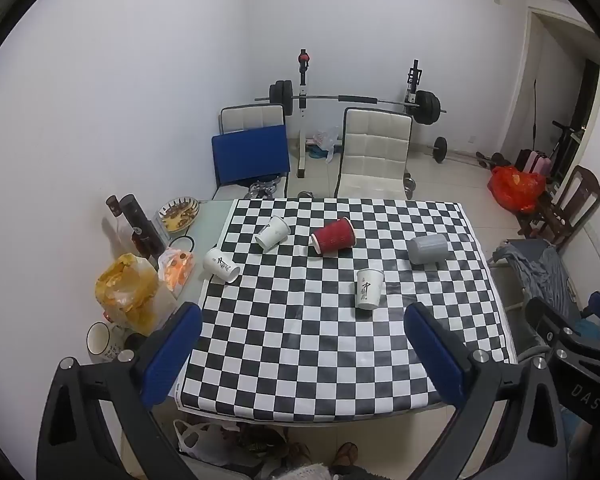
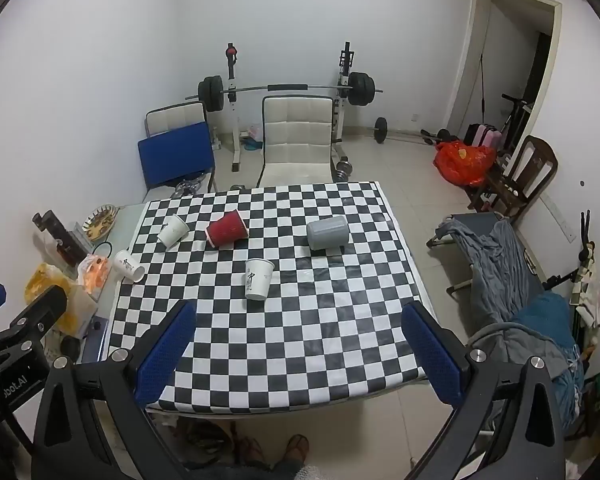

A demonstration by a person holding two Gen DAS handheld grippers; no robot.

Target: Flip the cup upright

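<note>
I have both hand-held grippers hanging above the near edge of the bench [image 1: 452, 364], and each is spread wide with nothing between its blue pads: the left hand-held gripper [image 1: 302, 322] and the right hand-held gripper [image 2: 300, 320] alike.

Taking the red ribbed cup [image 1: 333, 237] as my landmark, it lies on its side toward the far half of the checkered cloth. The grey cup [image 1: 428, 249] lies on its side to its right. A white paper cup [image 1: 273, 232] lies tipped just left of it, another white cup [image 1: 221, 265] sits further left at the cloth's edge, and the nearest white cup [image 1: 369, 289] stands nearer to me and slightly right, mouth up as far as I can judge.

I expect the paper cups to be very light and thin-walled, easy to crush or send rolling, so I would close gently across the mid-body, not the rim. The red one's ribbing should give better grip. The grey one looks stiffer and smoother, so possibly more slippery.

The left wrist view shows the clutter left of the bench clearly: dark bottles [image 1: 140, 224], a yellow bag [image 1: 126, 292] and a mug [image 1: 100, 340]. The right wrist view instead shows a cot draped with grey cloth [image 2: 496, 256] to the right.
</note>
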